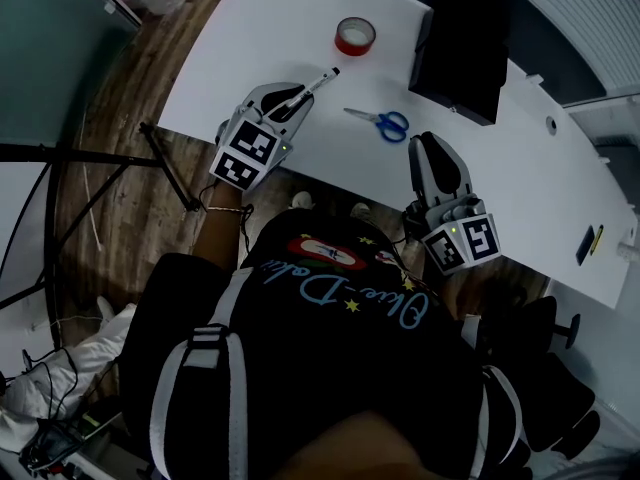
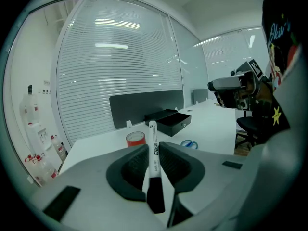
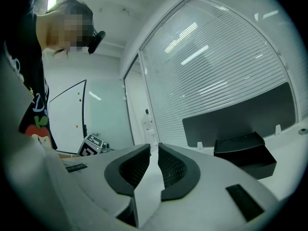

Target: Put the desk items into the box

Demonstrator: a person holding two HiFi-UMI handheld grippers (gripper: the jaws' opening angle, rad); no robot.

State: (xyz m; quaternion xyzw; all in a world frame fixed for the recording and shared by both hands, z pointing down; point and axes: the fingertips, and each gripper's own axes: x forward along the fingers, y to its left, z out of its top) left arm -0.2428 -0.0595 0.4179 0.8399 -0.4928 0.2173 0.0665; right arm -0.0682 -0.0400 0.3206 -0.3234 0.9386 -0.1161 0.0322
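Left gripper (image 1: 298,98): jaws clamped on a marker pen (image 1: 314,84), by the worktop's (image 1: 250,48) near edge.
Right gripper (image 1: 433,144): jaws slightly apart, nothing between.
Black box (image 1: 460,43): 1 o'clock from scissors (image 1: 382,121); red tape roll (image 1: 355,36) at 11.

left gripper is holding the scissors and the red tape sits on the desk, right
Not the scissors: the left gripper holds a marker, as the left gripper view shows. The scissors lie on the desk, and so does the red tape.
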